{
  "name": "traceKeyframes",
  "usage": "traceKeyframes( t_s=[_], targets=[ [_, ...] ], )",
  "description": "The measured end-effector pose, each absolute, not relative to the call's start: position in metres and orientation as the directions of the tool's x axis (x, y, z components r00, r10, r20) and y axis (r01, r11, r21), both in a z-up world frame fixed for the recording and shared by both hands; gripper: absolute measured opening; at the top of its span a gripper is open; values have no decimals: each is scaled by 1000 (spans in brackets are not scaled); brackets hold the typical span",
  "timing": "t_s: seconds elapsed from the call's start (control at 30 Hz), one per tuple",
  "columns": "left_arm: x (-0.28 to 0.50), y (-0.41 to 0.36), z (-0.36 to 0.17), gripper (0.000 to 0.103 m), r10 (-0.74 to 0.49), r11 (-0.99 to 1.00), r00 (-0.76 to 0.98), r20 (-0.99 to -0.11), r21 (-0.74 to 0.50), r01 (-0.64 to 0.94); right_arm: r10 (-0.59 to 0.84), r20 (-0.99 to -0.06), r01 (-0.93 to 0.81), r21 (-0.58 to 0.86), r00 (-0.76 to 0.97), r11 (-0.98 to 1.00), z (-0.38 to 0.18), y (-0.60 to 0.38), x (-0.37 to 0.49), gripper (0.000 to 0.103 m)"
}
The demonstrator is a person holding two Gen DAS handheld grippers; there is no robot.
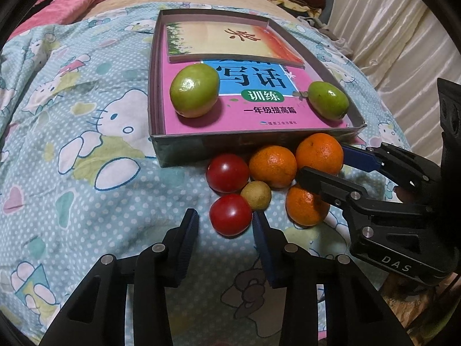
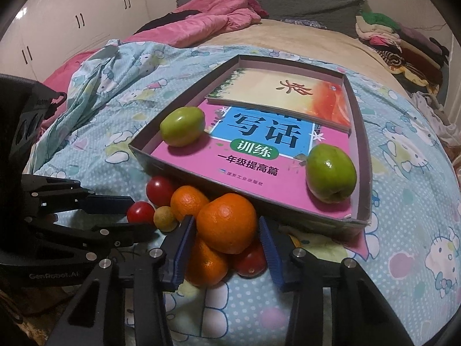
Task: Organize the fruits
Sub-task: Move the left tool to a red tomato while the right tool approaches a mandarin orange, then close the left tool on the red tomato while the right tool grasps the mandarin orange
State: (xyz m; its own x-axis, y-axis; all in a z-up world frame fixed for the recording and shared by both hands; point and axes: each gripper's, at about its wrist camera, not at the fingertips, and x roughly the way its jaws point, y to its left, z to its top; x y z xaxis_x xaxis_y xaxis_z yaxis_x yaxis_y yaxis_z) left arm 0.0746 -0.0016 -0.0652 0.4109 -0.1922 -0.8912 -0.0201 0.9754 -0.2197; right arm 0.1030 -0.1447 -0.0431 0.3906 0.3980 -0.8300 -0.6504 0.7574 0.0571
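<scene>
**Both grippers down at the fruit pile in front of the box**

I am looking at a bed covered with a blue cartoon-print quilt. A shallow cardboard box lies on it with two books inside, a pink one under a cream-and-orange one. Two green fruits already rest on the pink book: a larger one near the box's left wall and a smaller one near its right corner.

The other fruit sits bunched on the quilt against the box's near wall: three oranges, three red tomatoes and one small yellowish fruit.

My left gripper is partly open around the nearest tomato. The right-hand pad looks to be at the tomato's edge; the left-hand pad stands clear of it with quilt showing between, so I do not have a grip.

My right gripper brackets the biggest orange from both sides. The pads sit just at its flanks, but I cannot tell whether they press on it. Below that orange lie another orange and a tomato, touching it. The third orange and a further tomato lie against the box wall.
</scene>
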Motion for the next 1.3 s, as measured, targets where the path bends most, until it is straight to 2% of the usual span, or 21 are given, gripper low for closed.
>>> traceKeyframes(
  t_s=[0.53, 1.3],
  targets=[
    [81, -5, -70, 31, -205, 974, 404, -892, -226, -4, 412, -828, -669, 62, 379, 741, -46, -142, 106, 41],
    [67, 4, -58, 29, -223, 968, 437, -872, -251, -8, 452, -811, -679, 95, 372, 728, -39, -145, 101, 39]
  ],
)
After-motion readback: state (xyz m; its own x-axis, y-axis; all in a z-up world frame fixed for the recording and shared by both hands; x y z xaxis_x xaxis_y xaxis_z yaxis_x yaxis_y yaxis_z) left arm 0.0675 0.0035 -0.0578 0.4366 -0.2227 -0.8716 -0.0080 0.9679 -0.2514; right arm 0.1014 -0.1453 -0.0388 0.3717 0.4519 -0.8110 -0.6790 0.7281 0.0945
